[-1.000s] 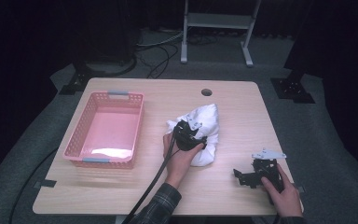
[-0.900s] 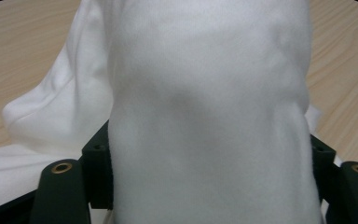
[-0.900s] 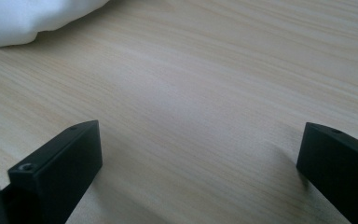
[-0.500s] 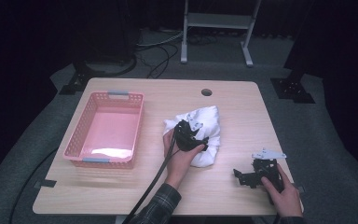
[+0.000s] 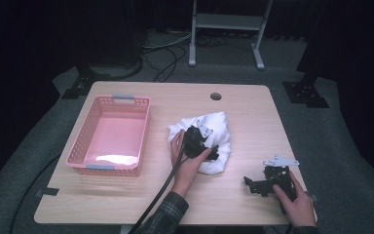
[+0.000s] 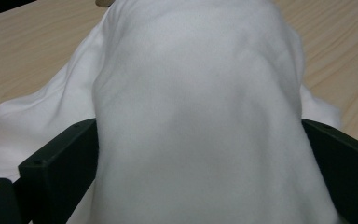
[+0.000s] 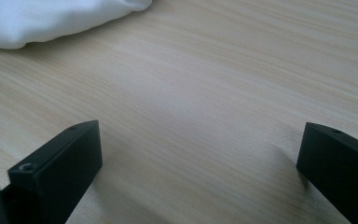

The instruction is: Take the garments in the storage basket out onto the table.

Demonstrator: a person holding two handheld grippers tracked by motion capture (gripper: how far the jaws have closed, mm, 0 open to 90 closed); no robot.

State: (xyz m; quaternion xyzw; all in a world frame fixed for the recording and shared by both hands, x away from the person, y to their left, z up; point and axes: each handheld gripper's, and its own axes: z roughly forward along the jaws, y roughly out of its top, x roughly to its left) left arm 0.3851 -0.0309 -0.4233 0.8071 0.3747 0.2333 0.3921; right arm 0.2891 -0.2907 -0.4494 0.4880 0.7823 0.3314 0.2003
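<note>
Left gripper (image 5: 213, 152) at frame centre, jaws spread around white cloth (image 5: 213, 131) bunched right of basket (image 5: 90, 139). Grasp step; next: pinch, lift. Right gripper (image 5: 253, 184) gapes, lower right.

Your right gripper (image 7: 200, 172): fingers (image 7: 60, 163) spread wide over the bare worktop (image 7: 205, 93).
White cloth (image 7: 51, 16): well beyond the fingers, lying on the worktop.

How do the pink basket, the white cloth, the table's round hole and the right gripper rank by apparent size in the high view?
Largest to smallest:
1. pink basket
2. white cloth, partly covered by the left gripper
3. right gripper
4. round hole
</note>
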